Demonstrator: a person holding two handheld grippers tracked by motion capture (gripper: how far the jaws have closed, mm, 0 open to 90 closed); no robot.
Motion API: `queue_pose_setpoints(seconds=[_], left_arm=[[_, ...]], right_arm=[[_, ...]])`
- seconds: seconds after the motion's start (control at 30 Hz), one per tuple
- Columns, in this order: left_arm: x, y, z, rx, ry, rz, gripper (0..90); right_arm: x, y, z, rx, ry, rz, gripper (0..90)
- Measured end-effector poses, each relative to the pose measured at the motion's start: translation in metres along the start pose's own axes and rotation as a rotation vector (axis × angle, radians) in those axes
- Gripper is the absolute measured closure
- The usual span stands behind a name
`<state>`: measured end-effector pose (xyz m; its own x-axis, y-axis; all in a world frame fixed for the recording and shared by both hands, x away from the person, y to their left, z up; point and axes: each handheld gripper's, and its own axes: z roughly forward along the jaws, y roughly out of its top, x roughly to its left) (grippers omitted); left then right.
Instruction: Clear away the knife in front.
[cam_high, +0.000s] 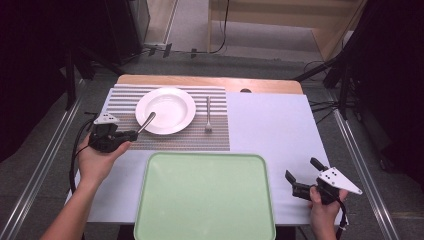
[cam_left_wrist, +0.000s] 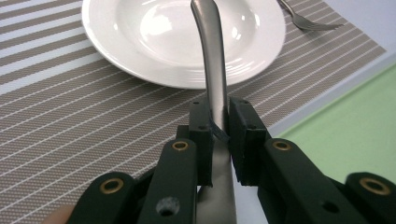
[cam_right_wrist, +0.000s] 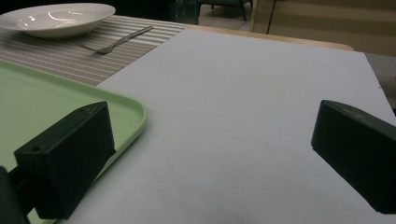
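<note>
Holding spoon (cam_left_wrist: 212, 56) over white plate (cam_high: 165, 110), green tray (cam_high: 205, 200) bare

Left hand-held gripper (cam_high: 134, 134) clamps spoon (cam_high: 146, 122) over white plate (cam_high: 172, 102) rim

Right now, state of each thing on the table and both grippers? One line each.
left gripper: shut on the metal utensil's handle
metal utensil: held, far end over the plate, which kind I cannot tell
plate: upright on the striped placemat, empty
fork: lying flat on placemat, right of plate, untouched
green tray: empty
right gripper: open, holding nothing
</note>
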<state>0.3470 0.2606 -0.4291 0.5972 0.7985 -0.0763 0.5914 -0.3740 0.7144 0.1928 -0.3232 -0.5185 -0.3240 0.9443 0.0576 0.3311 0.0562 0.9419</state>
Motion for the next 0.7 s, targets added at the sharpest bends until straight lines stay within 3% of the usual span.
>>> queue_pose_setpoints(seconds=[0.7], left_arm=[[-0.046, -0.016, -0.005, -0.03, -0.079, 0.063, 79.7]], right_arm=[[0.0, 0.0, 0.0, -0.002, 0.003, -0.008, 0.0]])
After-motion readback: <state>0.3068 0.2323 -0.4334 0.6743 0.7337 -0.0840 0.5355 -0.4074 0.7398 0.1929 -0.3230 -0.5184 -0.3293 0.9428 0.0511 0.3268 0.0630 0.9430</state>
